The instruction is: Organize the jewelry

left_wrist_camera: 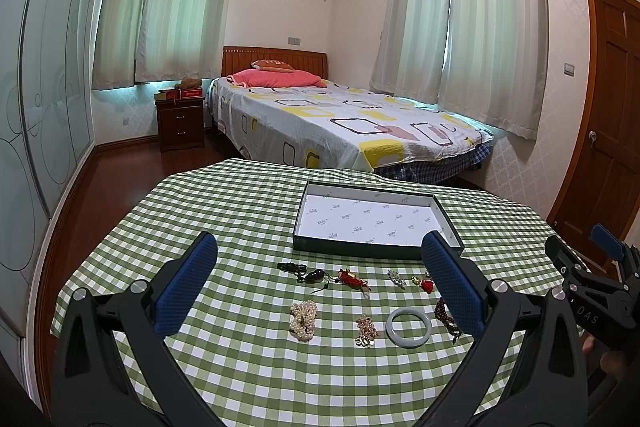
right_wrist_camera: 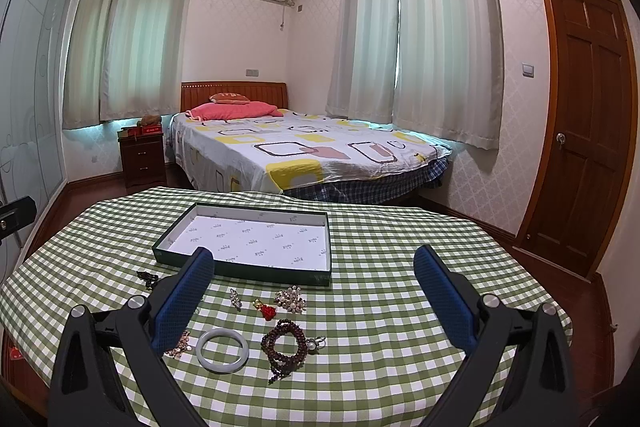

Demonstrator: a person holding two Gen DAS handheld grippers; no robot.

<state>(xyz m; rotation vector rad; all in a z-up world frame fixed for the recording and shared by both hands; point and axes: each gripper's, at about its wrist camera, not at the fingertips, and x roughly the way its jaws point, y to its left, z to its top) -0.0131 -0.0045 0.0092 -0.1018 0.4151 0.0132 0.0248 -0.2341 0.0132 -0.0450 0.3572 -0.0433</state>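
Note:
Several jewelry pieces lie on a green checked tablecloth [left_wrist_camera: 240, 211] in front of a shallow dark-rimmed box [left_wrist_camera: 446, 217] with a white lining. In the left wrist view: a pearl strand [left_wrist_camera: 303, 319], a gold charm cluster [left_wrist_camera: 366, 331], a pale jade bangle [left_wrist_camera: 408, 327], a red tassel knot [left_wrist_camera: 352, 279] and a dark pendant cord [left_wrist_camera: 304, 273]. In the right wrist view: the box [right_wrist_camera: 326, 247], the bangle [right_wrist_camera: 222, 350], a dark bead bracelet [right_wrist_camera: 285, 345], a pearl brooch [right_wrist_camera: 291, 299] and a small red charm [right_wrist_camera: 267, 311]. My left gripper [left_wrist_camera: 320, 267] and right gripper [right_wrist_camera: 316, 275] are open, empty, above the jewelry.
A bed [left_wrist_camera: 340, 123] stands beyond the table, with a dark nightstand [left_wrist_camera: 181, 125] to its left. A wooden door [right_wrist_camera: 584, 131] is at the right, a wardrobe [left_wrist_camera: 36, 107] at the left. The right gripper body [left_wrist_camera: 592, 283] shows at the right edge of the left wrist view.

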